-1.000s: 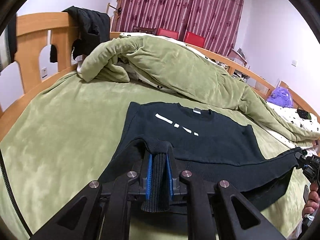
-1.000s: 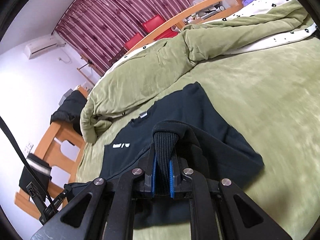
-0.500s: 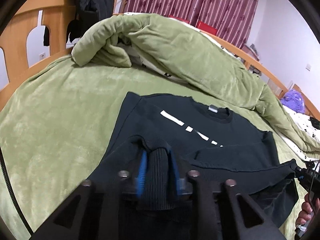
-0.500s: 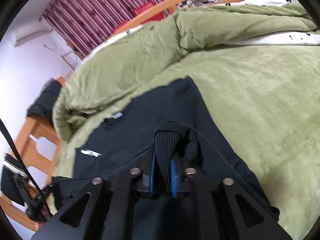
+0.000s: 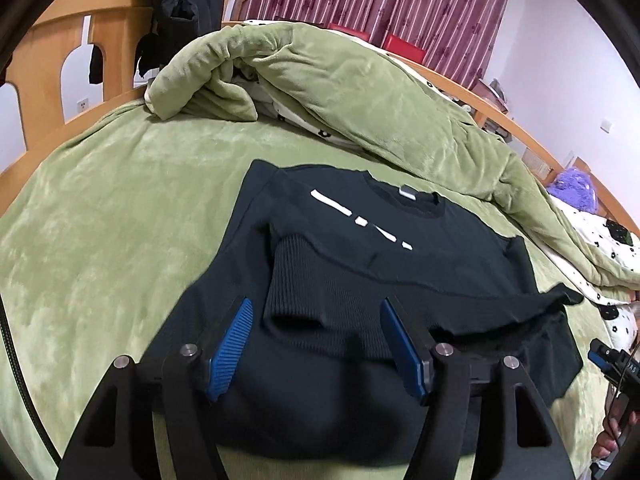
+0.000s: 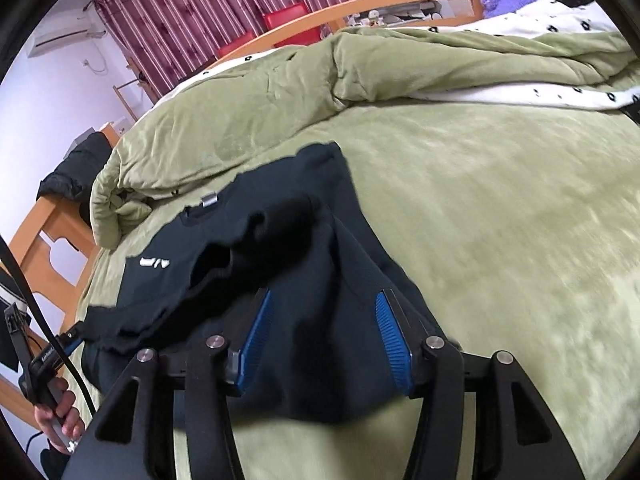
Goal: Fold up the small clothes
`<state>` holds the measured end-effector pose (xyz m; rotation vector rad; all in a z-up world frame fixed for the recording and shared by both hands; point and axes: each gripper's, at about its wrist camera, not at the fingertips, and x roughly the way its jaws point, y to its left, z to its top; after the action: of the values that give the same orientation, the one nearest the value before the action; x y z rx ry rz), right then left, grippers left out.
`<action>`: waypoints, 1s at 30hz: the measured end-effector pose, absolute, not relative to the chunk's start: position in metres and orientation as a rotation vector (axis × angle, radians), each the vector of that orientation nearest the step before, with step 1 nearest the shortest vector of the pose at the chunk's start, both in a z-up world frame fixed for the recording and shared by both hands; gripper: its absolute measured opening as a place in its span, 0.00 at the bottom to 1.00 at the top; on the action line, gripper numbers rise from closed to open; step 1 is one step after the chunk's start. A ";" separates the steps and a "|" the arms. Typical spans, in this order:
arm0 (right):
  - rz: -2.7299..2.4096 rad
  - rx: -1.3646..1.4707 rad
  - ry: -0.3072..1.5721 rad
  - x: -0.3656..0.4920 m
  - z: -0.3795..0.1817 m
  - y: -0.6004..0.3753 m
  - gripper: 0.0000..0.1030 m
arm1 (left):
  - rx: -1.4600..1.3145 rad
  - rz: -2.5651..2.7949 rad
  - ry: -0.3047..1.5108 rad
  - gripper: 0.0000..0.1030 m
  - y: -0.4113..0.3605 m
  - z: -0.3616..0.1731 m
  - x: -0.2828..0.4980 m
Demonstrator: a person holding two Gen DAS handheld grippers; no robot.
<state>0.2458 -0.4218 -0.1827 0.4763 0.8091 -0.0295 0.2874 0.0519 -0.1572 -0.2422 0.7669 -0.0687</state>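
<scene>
A small black sweater [image 5: 360,248] with white chest marks lies on the green bedspread, its ribbed hem [image 5: 304,284] folded up over the body. My left gripper [image 5: 316,332] is open just above the folded hem, its blue pads on either side of the cloth and not gripping it. In the right wrist view the sweater [image 6: 320,264] lies rumpled, and my right gripper [image 6: 324,332] is open over its right side, holding nothing.
A bunched green quilt [image 5: 340,92] lies along the far side of the bed. A wooden headboard [image 5: 52,64] with a black garment [image 5: 180,8] hung on it stands at the left. A purple plush toy [image 5: 572,192] sits far right.
Both grippers have opened and let go of the ribbed hem, which now lies folded up over the sweater's body. Both have drawn back slightly.
</scene>
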 end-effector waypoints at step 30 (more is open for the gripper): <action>-0.100 0.628 0.923 0.247 -0.264 -0.415 0.57 | -0.562 -0.086 0.914 0.63 0.107 -0.245 0.252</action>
<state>0.2467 -0.4152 -0.2639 0.6282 0.9230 -0.1002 0.2522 0.1066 -0.2448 -0.5620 0.9144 -0.0858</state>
